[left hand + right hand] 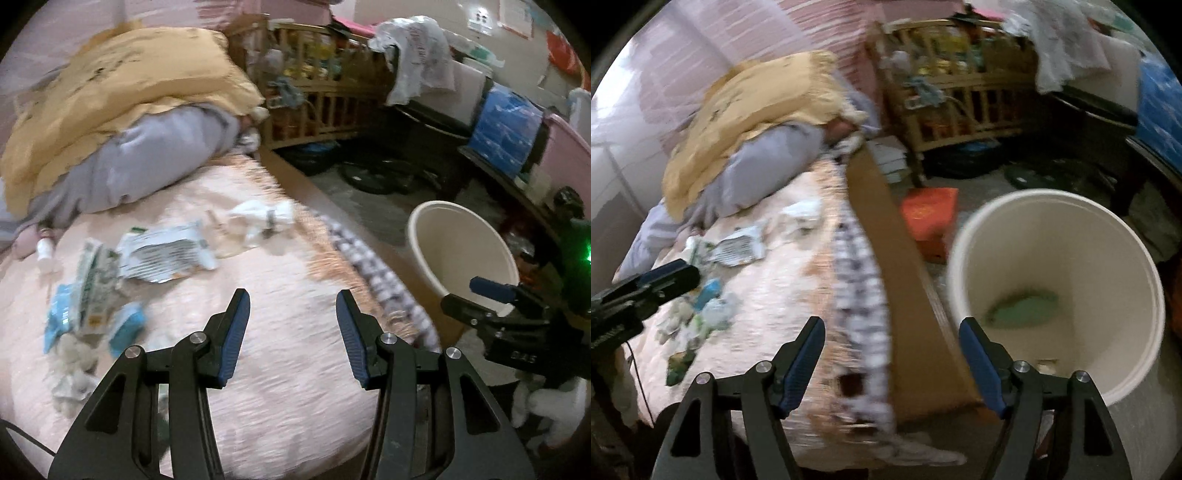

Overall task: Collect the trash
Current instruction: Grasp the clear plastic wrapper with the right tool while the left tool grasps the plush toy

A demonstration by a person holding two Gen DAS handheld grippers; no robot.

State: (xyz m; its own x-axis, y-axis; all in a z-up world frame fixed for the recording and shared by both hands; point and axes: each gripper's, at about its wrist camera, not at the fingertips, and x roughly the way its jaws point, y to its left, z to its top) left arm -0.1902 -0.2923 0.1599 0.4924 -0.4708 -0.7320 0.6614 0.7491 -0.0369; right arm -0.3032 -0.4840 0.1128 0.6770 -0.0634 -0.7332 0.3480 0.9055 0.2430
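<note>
Both my tongs, left gripper [291,321] and right gripper [892,350], gape empty; wrappers [166,254] ahead-left await grabbing; bucket [1145,280] stands right.

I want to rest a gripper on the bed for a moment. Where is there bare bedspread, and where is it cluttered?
Bare pink bedspread lies under the open left gripper, between the wrapper pile and the checked cloth along the bed edge. The far side is crowded: the foil packet, crumpled tissue and pillows.
</note>
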